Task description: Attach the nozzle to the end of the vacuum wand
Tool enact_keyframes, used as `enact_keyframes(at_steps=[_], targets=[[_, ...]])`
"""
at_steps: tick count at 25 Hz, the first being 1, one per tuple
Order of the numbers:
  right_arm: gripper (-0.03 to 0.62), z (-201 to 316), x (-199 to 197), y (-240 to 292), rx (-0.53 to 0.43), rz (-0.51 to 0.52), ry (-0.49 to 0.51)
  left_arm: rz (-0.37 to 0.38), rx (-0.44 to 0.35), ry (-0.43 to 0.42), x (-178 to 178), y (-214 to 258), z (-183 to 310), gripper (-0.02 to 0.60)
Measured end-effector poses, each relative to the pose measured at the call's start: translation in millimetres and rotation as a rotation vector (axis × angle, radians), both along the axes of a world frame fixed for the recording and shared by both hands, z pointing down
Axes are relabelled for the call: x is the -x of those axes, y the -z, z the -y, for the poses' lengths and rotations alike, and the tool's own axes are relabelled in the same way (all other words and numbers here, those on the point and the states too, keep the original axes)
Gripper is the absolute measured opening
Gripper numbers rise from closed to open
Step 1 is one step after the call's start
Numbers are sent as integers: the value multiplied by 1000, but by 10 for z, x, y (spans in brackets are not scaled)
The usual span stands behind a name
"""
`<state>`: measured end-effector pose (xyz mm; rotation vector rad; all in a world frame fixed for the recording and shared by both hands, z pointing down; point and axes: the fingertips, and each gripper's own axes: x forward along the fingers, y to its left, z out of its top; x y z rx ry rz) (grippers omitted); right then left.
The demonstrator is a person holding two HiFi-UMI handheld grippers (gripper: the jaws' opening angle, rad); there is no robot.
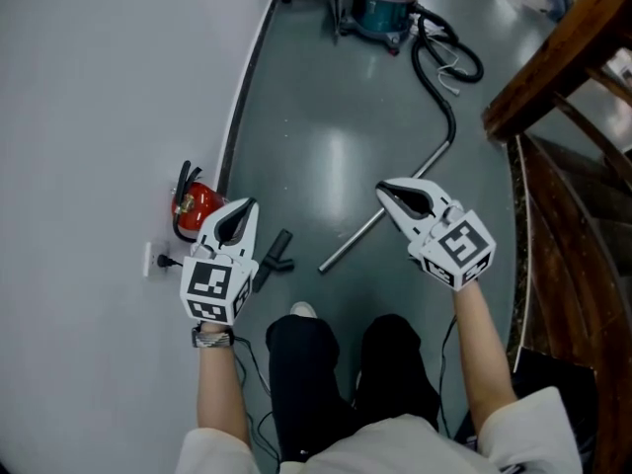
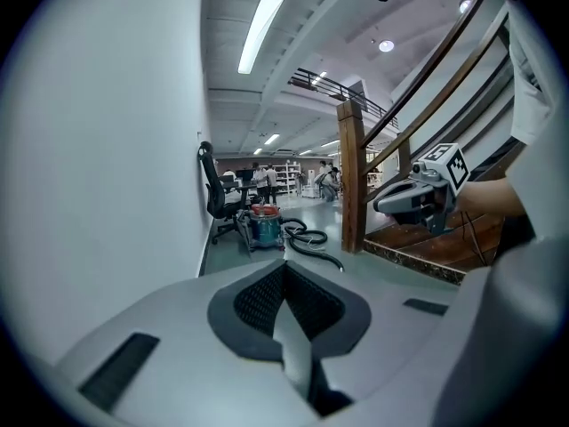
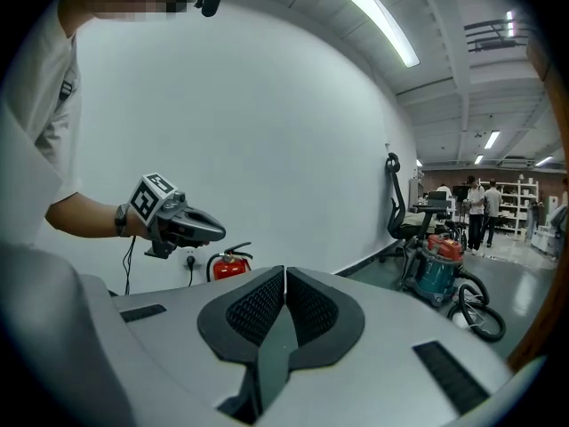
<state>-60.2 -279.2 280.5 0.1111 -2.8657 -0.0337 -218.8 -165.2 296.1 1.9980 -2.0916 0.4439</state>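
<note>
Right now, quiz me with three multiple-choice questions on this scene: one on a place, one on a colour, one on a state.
1. Where does the small black plastic nozzle lie?
A. on the grey floor beside the left gripper
B. on a chair
C. on the wooden stairs

2. What colour is the cylinder-shaped extinguisher against the white wall?
A. blue
B. red
C. yellow

3. How do the fingers of the right gripper stand?
A. wide open
B. shut on a wand
C. shut, empty

Answers: A, the head view shows it on the floor by that gripper; B, its body is plainly red; C, the right gripper view shows the fingers together with nothing between.
</note>
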Motion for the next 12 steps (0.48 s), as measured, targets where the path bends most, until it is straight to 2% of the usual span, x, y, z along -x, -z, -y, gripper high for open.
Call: enact_keyframes(at_steps=[7, 12], targets=[[29, 78, -33, -689, -12, 12, -15, 4, -2, 8, 25, -715, -14, 0], [29, 16, -85, -999, -31, 18, -11, 30, -1, 8, -26, -1012, -83, 0]])
